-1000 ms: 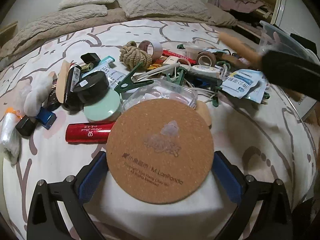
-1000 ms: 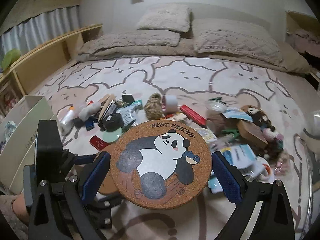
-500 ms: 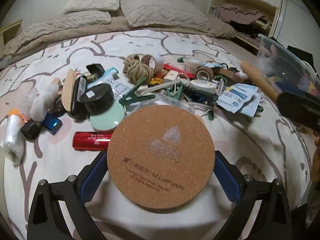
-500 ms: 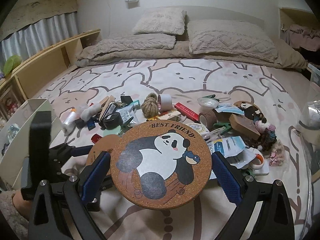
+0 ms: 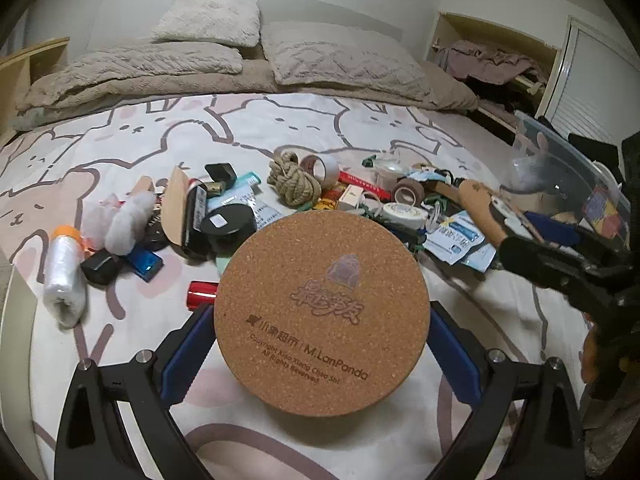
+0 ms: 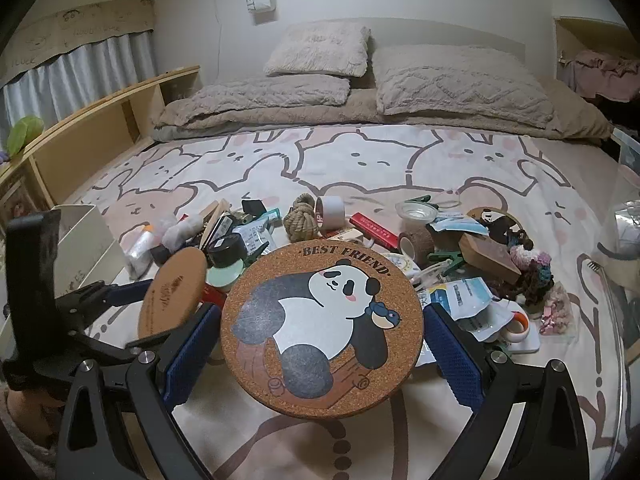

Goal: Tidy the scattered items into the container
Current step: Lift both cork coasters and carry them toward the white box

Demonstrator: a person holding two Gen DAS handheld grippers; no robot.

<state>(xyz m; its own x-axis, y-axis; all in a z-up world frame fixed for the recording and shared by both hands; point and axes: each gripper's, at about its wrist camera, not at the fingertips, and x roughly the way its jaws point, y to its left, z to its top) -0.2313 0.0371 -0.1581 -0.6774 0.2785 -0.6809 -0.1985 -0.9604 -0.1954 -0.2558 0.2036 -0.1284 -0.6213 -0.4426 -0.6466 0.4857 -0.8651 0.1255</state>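
Clear bin (image 5: 568,160) with assorted items inside

The bed (image 6: 360,168) (bear-print sheet) carries pillows (image 6: 460,80), rope ball (image 6: 301,222), tape rolls (image 6: 331,209).

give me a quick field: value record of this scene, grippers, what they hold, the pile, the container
setting: bed with cartoon-animal sheet
left gripper: shut on cork coaster, plain printed side up
right gripper: shut on panda coaster, "BEST FRIEND" side up
pile on bed: rope ball, tape roll, red box, black round tin, white plastic roll, blue-white packets
container: clear plastic bin at the bed's right side, some items already inside
not yet placed: both coasters
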